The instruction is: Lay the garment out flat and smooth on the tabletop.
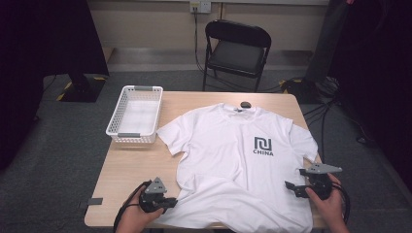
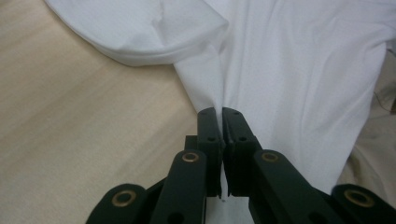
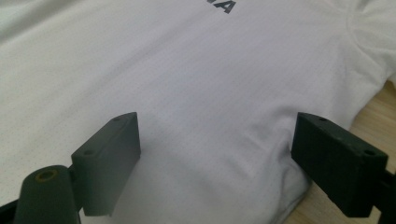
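Note:
A white T-shirt point(image 1: 233, 155) with a dark "CHINA" logo lies spread face up on the wooden table point(image 1: 131, 170). My left gripper point(image 1: 171, 201) sits at the shirt's lower left hem, and in the left gripper view point(image 2: 220, 112) its jaws are shut on a pinched fold of the white fabric point(image 2: 280, 70). My right gripper point(image 1: 293, 187) rests at the shirt's lower right edge. In the right gripper view point(image 3: 217, 154) its jaws stand wide open over the cloth point(image 3: 196, 84), with the hem between them.
A white plastic basket point(image 1: 135, 114) stands at the table's back left, beside the shirt's sleeve. A small dark object point(image 1: 246, 104) lies near the collar. A black folding chair point(image 1: 236, 51) stands beyond the table's far edge.

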### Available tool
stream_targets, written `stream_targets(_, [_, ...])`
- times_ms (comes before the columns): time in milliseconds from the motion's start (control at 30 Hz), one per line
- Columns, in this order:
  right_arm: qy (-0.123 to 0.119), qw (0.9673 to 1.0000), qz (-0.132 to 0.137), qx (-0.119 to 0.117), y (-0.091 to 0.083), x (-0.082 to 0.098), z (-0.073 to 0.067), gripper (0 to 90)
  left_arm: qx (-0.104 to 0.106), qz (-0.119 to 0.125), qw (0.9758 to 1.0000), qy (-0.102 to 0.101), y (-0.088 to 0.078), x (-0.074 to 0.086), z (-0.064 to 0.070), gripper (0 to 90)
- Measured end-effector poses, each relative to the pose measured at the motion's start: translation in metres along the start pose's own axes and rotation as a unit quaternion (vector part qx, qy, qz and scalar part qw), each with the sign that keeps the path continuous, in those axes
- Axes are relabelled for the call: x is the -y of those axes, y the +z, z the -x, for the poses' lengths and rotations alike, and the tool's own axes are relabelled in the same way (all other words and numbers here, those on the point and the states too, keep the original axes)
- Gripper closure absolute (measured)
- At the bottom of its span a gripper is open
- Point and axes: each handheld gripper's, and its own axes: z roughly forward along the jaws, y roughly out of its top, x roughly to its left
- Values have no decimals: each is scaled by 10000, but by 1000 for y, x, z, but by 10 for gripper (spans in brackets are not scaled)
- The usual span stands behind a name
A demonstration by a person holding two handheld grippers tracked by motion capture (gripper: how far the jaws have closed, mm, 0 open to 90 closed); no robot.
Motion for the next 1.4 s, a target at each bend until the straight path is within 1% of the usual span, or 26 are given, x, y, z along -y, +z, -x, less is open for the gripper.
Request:
stream_targets(200, [-1, 10000, -1, 0, 0, 0, 0, 145, 104, -32, 9999, -72, -5, 9, 6, 870])
stream_targets(467, [-3, 10000, 1, 0, 0, 0, 0, 145, 224, -59, 9997, -76, -9, 17, 12, 870])
stream_targets(533, [-3, 10000, 0, 1, 0, 0, 0, 145, 207, -12, 9998, -82, -10, 17, 11, 867])
stream_targets(567, [0, 10000, 0, 0, 0, 0, 0, 145, 197, 24, 9998, -89, -10, 17, 11, 860])
stream_targets(600, [0, 10000, 0, 0, 0, 0, 0, 145, 197, 24, 9998, -89, -10, 17, 11, 833])
stream_targets(633, [-3, 10000, 1, 1, 0, 0, 0, 145, 167, 70, 9998, -88, -10, 16, 10, 833])
stream_targets(667, [-3, 10000, 0, 1, 0, 0, 0, 145, 103, 175, 9997, -102, -10, 15, 9, 775])
stream_targets(700, [-5, 10000, 1, 1, 0, 0, 0, 145, 48, 299, 9995, -110, -10, 14, 7, 698])
stream_targets(767, [-3, 10000, 0, 0, 0, 0, 0, 145, 23, 375, 9991, -189, -10, 9, 6, 647])
stream_targets(833, [0, 10000, 0, 0, 0, 0, 0, 145, -96, 508, 9984, -239, -7, 3, 6, 540])
stream_targets(900, [-4, 10000, 1, 1, 0, 0, 0, 145, -158, 549, 9980, -284, -1, -4, 7, 517])
stream_targets(933, [-3, 10000, 0, 0, 0, 0, 0, 145, -173, 555, 9980, -263, 2, -7, 8, 494])
stream_targets(967, [-4, 10000, 1, 1, 0, 0, 0, 145, -192, 524, 9980, -284, 6, -10, 9, 497])
stream_targets(1000, [0, 10000, -1, 0, 0, 0, 0, 145, -257, 472, 9983, -233, 9, -12, 9, 497])
stream_targets(1067, [-4, 10000, 0, 1, 0, 0, 0, 145, -369, 417, 9982, -211, 13, -15, 11, 513])
stream_targets(1100, [-4, 10000, 0, 1, 0, 0, 0, 145, -369, 417, 9982, -211, 13, -15, 11, 539])
stream_targets(1167, [0, 10000, 0, 0, 0, 0, 0, 145, -416, 304, 9985, -174, 17, -16, 12, 554])
stream_targets(1233, [1, 10000, 0, 0, 0, 0, 0, 145, -446, 217, 9987, -109, 18, -17, 14, 612])
stream_targets(1267, [0, 10000, -1, -1, 0, 0, 0, 145, -440, 199, 9988, -106, 18, -17, 14, 619])
stream_targets(1300, [-3, 10000, 1, 0, 0, 0, 0, 145, -419, 158, 9990, -76, 19, -16, 15, 664])
stream_targets(1400, [1, 10000, 0, -1, 0, 0, 0, 145, -417, 82, 9991, -59, 19, -16, 16, 740])
